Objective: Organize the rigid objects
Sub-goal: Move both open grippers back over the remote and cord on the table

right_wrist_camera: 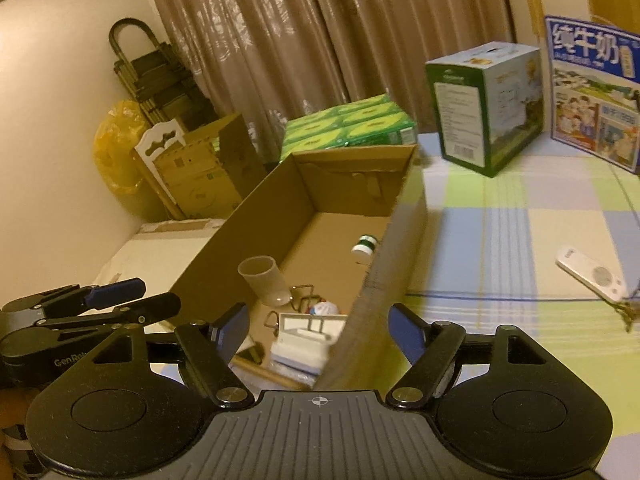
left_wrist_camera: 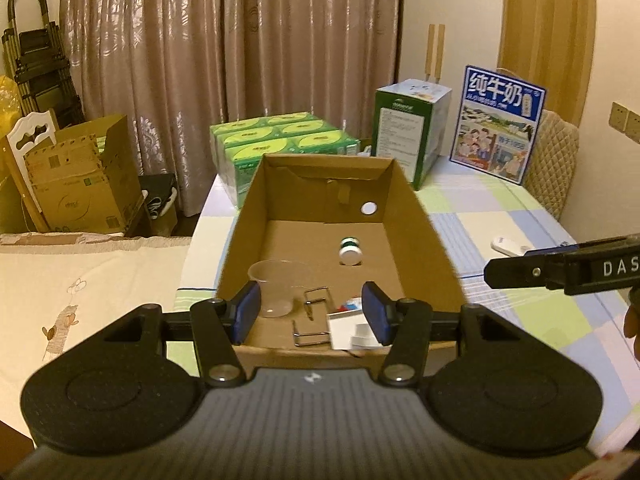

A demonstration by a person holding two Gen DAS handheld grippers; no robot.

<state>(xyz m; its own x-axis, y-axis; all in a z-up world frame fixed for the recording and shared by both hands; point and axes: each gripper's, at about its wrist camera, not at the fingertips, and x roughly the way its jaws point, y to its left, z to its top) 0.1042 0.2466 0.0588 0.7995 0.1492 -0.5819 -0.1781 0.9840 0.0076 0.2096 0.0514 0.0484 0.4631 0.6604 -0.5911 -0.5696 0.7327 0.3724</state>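
An open cardboard box [left_wrist_camera: 420, 240] stands on the checked tablecloth. Inside lie a clear plastic cup [left_wrist_camera: 280, 288], a small white-capped bottle with a green band [left_wrist_camera: 350, 252], bent metal wire clips [left_wrist_camera: 316, 300] and a white packet [left_wrist_camera: 348, 328]. My left gripper [left_wrist_camera: 312, 314] hovers over the box's near edge, open, nothing between its blue pads. My right gripper [right_wrist_camera: 318, 330] is open and straddles the box's right wall [right_wrist_camera: 372, 300] without pressing on it. The right wrist view also shows the cup [right_wrist_camera: 264, 280], the bottle [right_wrist_camera: 365, 248], the left gripper [right_wrist_camera: 158, 296] and a wooden stick [right_wrist_camera: 264, 372].
A white remote [right_wrist_camera: 592, 276] lies on the tablecloth right of the box. Behind the box stand green tissue packs [left_wrist_camera: 280, 136], a green-and-white carton [left_wrist_camera: 412, 128] and a blue milk box [left_wrist_camera: 500, 120]. Cardboard boxes [left_wrist_camera: 80, 184] and a folding trolley [left_wrist_camera: 36, 64] stand at the left.
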